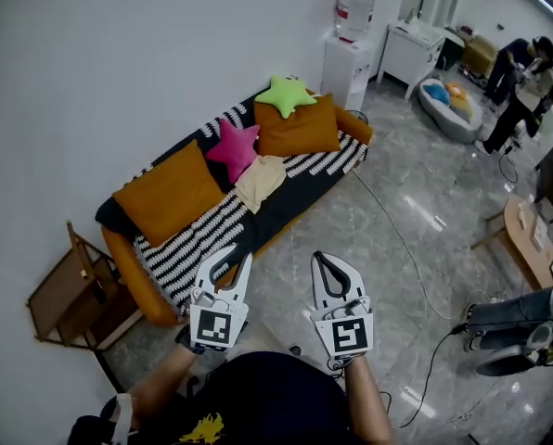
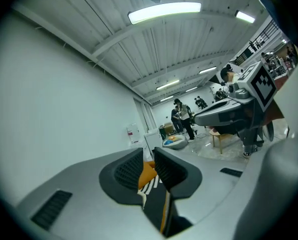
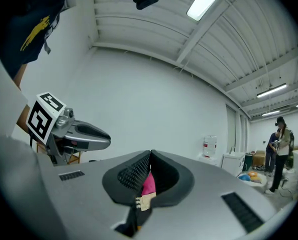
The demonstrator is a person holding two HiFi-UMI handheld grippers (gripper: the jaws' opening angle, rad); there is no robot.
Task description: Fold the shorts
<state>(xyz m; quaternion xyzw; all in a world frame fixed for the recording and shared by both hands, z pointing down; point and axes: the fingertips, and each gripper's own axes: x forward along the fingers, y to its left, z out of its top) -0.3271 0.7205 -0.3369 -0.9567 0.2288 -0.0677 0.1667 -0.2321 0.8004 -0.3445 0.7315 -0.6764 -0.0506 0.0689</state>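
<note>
The shorts [image 1: 261,182] are a pale beige cloth lying crumpled on the seat of the sofa [image 1: 156,304], between two cushions. Both grippers hover level over the floor in front of the sofa, well short of the shorts. My left gripper [image 1: 239,256] [image 2: 148,156] shows a narrow gap between its pads, with nothing in it; only the sofa shows through. My right gripper [image 1: 325,256] [image 3: 150,154] has its tips pressed together and holds nothing. Below its tips a bit of beige shorts [image 3: 148,200] and the pink pillow [image 3: 149,184] show.
On the striped blanket [image 1: 198,239] lie two orange cushions [image 1: 170,193] [image 1: 297,126], a pink star pillow [image 1: 235,146] and a green star pillow [image 1: 286,94]. A wooden side table [image 1: 72,295] stands left of the sofa. A cable [image 1: 402,239] runs across the grey floor; people [image 1: 522,77] stand far right.
</note>
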